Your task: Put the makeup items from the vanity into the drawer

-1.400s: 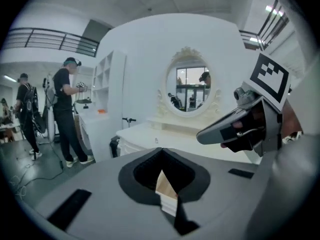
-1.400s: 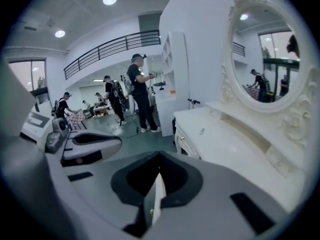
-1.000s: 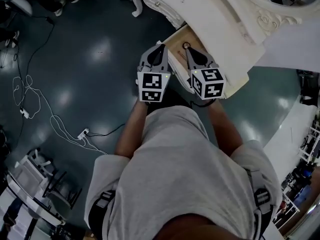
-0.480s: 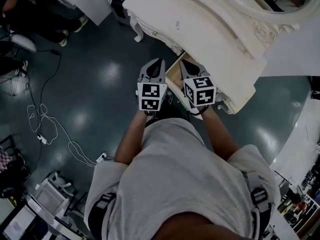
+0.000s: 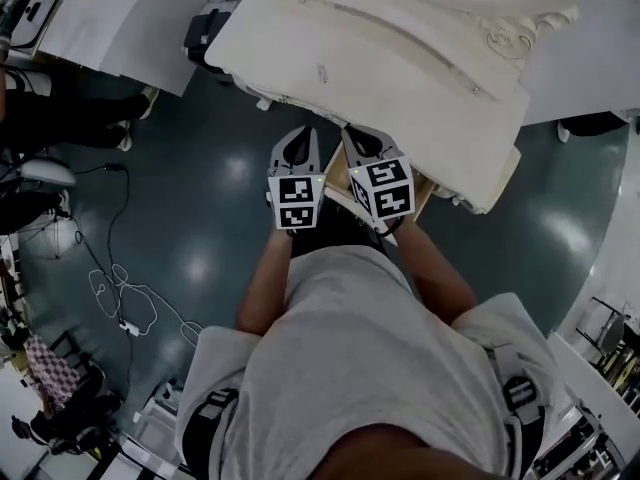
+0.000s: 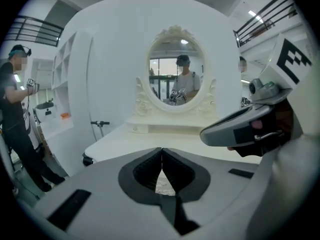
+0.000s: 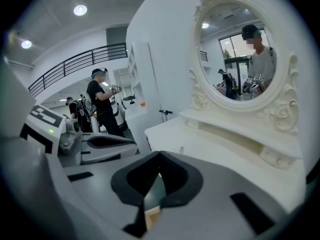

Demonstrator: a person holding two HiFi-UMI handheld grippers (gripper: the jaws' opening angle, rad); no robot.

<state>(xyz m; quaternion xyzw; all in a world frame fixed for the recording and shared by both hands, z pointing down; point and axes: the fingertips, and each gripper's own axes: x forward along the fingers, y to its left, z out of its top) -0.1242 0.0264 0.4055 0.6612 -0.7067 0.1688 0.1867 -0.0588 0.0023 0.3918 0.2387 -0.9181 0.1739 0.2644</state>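
Note:
The cream vanity (image 5: 400,48) fills the top of the head view, with its oval mirror (image 6: 175,66) standing at the back. One small thin item (image 5: 322,72) lies on the top; the same item (image 7: 181,149) shows beyond my right jaws. My left gripper (image 5: 298,134) and right gripper (image 5: 352,131) are side by side at the vanity's front edge. Both are shut and hold nothing. The left gripper (image 6: 161,150) and the right gripper (image 7: 159,155) each have their pads pressed together. A strip of the wooden drawer (image 5: 424,190) shows beside the right gripper; the rest is hidden.
Dark glossy floor (image 5: 180,198) lies left of the vanity, with cables (image 5: 125,303) trailing over it. A person in black (image 7: 102,109) stands off to the left. A white wall and shelves (image 6: 65,84) rise behind the vanity.
Both shut grippers have shifted together along the vanity front, from above the open drawer to its front edge. Much less of the drawer shows now.

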